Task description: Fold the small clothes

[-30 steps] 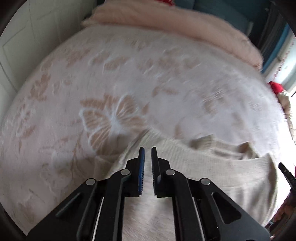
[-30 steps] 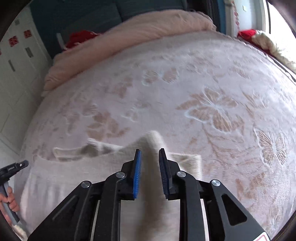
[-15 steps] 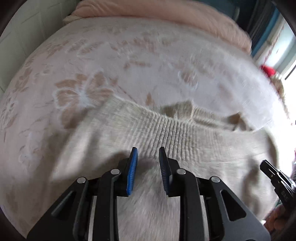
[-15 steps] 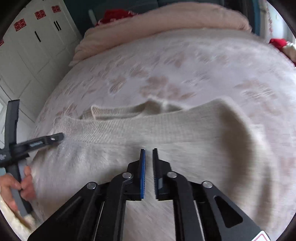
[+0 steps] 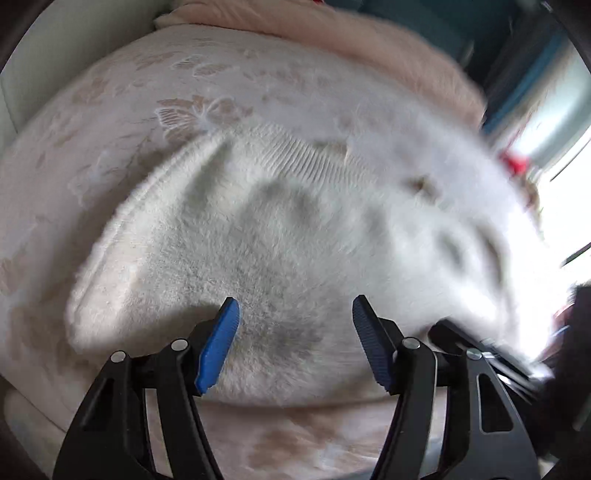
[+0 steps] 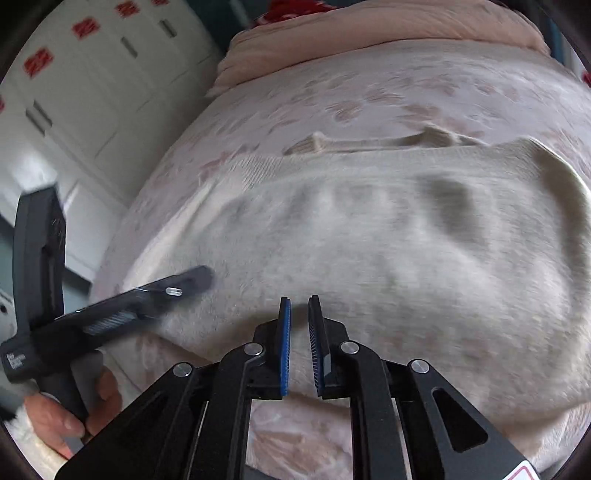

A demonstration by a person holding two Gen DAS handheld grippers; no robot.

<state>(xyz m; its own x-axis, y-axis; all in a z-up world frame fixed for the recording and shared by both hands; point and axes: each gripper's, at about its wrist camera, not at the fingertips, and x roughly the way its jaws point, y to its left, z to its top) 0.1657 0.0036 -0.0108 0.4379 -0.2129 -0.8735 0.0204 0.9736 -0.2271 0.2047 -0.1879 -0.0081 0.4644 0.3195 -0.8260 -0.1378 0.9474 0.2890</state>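
A cream fuzzy knitted sweater (image 5: 280, 236) lies spread on the bed, its ribbed band toward the far side; it also shows in the right wrist view (image 6: 369, 243). My left gripper (image 5: 295, 314) is open wide and empty, just above the sweater's near edge. It shows in the right wrist view (image 6: 173, 288) at the left, held by a hand. My right gripper (image 6: 300, 306) has its jaws nearly together with a narrow gap and nothing between them, over the sweater's near edge.
The bed has a pale floral bedspread (image 5: 177, 96) and a pink rolled quilt (image 6: 388, 33) at the far end. White cabinets (image 6: 92, 85) stand to the left. A bright window (image 5: 561, 147) is at the right.
Both grippers pulled back toward the sweater's near edge. My left gripper opened wide. The sweater now lies flatter and fills more of both views.
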